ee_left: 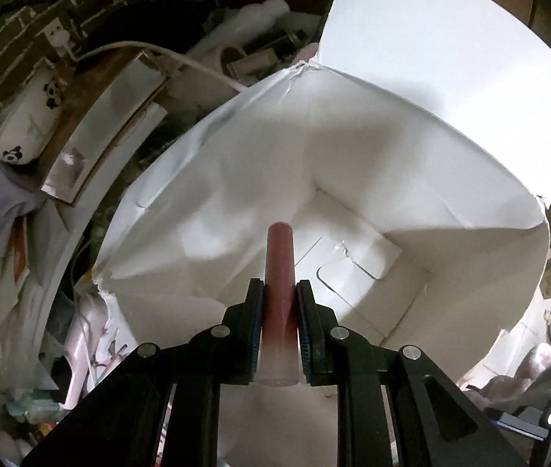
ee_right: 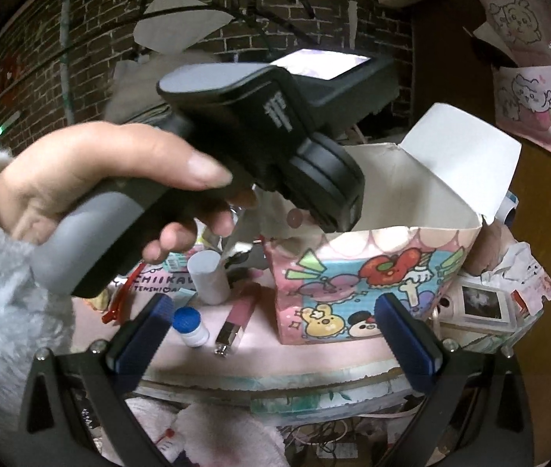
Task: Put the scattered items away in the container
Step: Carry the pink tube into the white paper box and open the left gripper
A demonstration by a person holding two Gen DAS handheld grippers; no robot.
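Note:
My left gripper is shut on a slim reddish-pink tube, which sticks out forward between the pads. It points steeply down into the open white box, above the bare bottom. In the right wrist view a hand holds that left gripper over the same box, whose outside bears cartoon prints. My right gripper stands open in front of the box with nothing between its fingers. On the pink surface lie a blue-capped little bottle, a pink lip tube and a white cylinder.
A red clip lies left of the bottle. A small white framed device and crumpled paper sit right of the box. Brick wall behind, with cables and cards. Clutter, a panda-print pouch and a cable lie left of the box.

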